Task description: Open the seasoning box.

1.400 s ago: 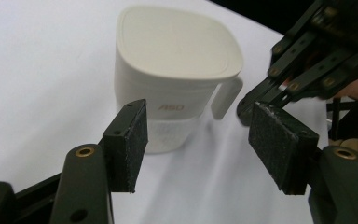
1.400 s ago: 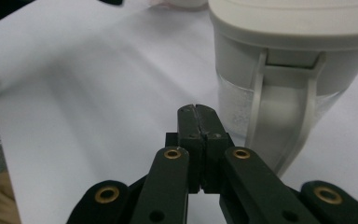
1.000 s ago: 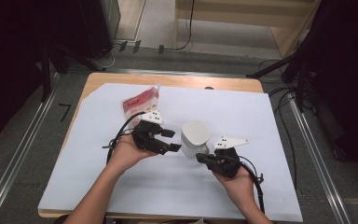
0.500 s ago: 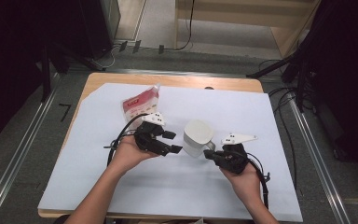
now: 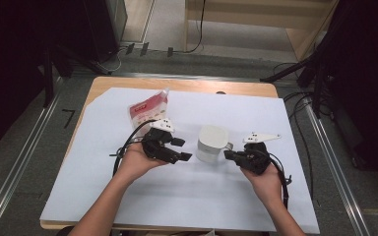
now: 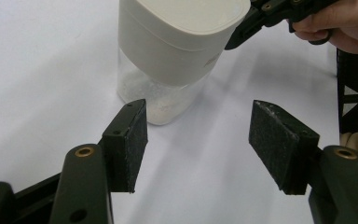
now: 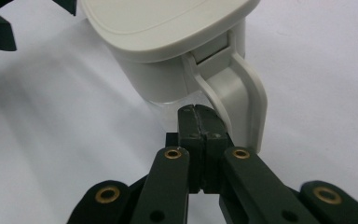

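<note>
**Container between two hand-held grippers**

The lidded container (image 5: 211,143) stood upright on the white surface (image 5: 285,123). The left hand-held gripper (image 5: 181,149), jaws apart and empty, lay just beside its left. The right hand-held gripper (image 5: 228,155), jaws closed together on nothing, pointed at the container's handle (image 7: 242,93) from the right.

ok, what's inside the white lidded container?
Through the container's clear lower wall: white granules at the bottom. The lid and opaque upper band hide everything above.
</note>
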